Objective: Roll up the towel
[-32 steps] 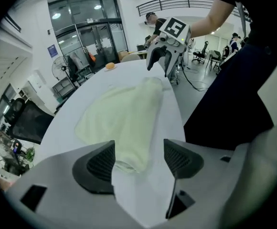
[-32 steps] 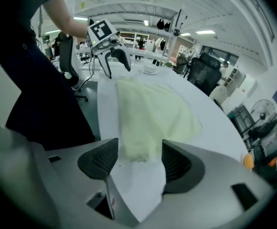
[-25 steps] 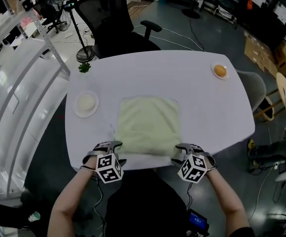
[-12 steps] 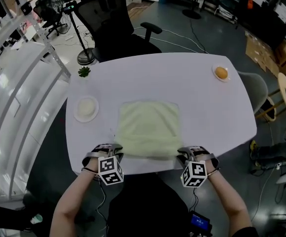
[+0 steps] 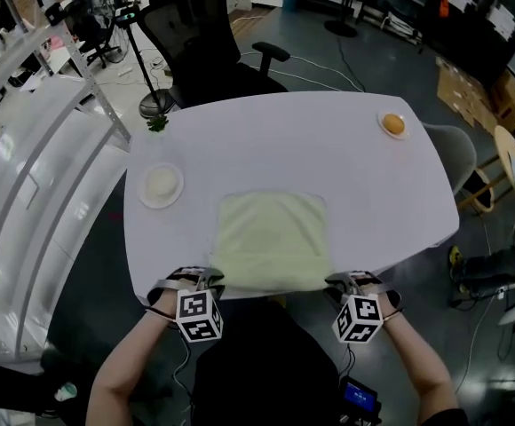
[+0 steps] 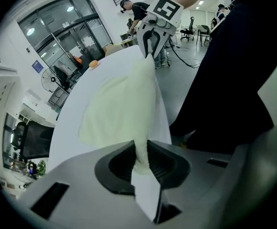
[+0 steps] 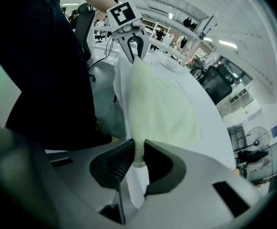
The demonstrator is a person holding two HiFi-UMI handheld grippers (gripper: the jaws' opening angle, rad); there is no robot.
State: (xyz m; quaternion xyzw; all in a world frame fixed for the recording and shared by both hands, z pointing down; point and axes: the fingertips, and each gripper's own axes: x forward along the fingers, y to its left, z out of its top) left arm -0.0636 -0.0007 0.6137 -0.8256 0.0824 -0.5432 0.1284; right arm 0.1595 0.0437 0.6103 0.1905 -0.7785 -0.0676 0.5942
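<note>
Within left tongs (image 6: 141, 157), right tongs (image 7: 138, 159): towel (image 5: 271, 238).

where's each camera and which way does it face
Head view: on the head, down at table and towel; forearms, left gripper, right gripper show.
Left gripper view: along its jaws, just closed on a towel corner, toward right gripper; torso right.
Right gripper view: likewise, jaws just closed on towel, toward left gripper; torso left.
Shared: towel's near edge.
</note>
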